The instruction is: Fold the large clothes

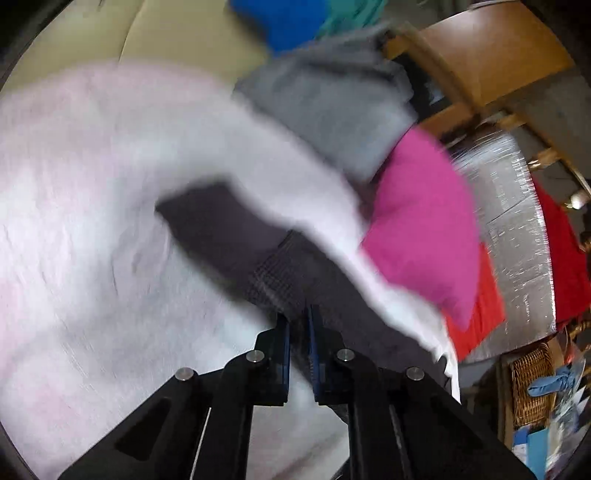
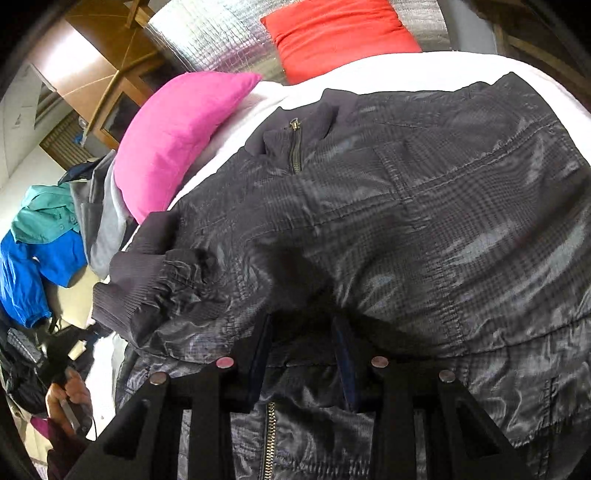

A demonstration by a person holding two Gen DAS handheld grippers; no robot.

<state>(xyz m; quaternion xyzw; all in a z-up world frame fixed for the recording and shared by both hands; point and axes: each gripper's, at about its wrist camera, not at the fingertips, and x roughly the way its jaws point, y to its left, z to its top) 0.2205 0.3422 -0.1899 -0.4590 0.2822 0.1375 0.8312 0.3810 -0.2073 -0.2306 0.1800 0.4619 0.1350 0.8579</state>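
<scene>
Jacket (image 2: 388, 221) on white sheet (image 2: 406, 70), pink cushion (image 2: 173, 136), red cushion (image 2: 336, 33) beyond

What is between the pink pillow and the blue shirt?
A pile of grey clothes lies between the pink pillow and the blue shirt, with a teal shirt on top. The right wrist view shows it.

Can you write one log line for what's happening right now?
left gripper: jaws shut on dark jacket | right gripper: jaws pinching jacket fabric | surface: white sheet

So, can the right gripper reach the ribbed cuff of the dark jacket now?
Probably yes. The ribbed cuff lies uncovered just beside the right gripper, with nothing between, but its jaws already straddle a fold of the dark jacket.
</scene>
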